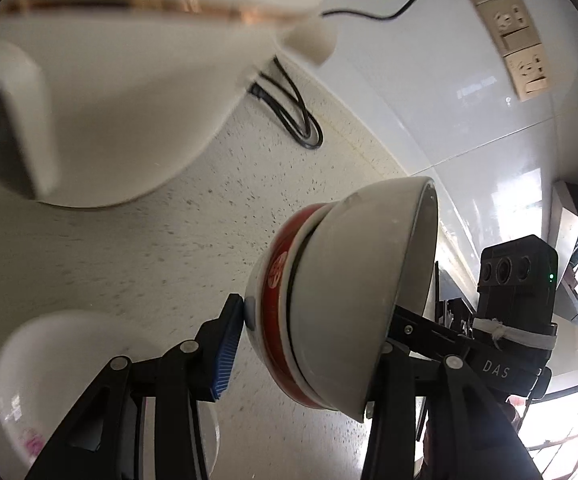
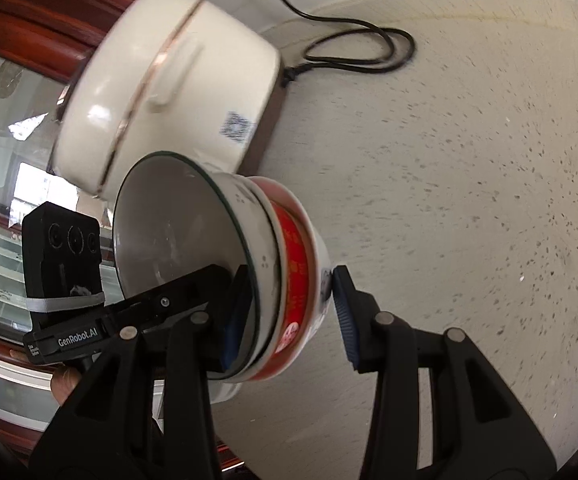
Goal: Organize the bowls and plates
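A stack of nested bowls, a grey-white bowl inside a red-banded bowl, is held tilted above the speckled counter. My left gripper is shut on the stack, one blue pad on the base, the other finger inside the rim. My right gripper is shut on the same stack from the opposite side, one pad inside the grey bowl and one against the outer base. Each gripper's body shows in the other's view. Another white bowl sits on the counter at lower left.
A cream rice cooker with a gold band stands close behind the bowls, also seen blurred in the left wrist view. Its black cord loops on the counter. Wall sockets are on the white tiled wall.
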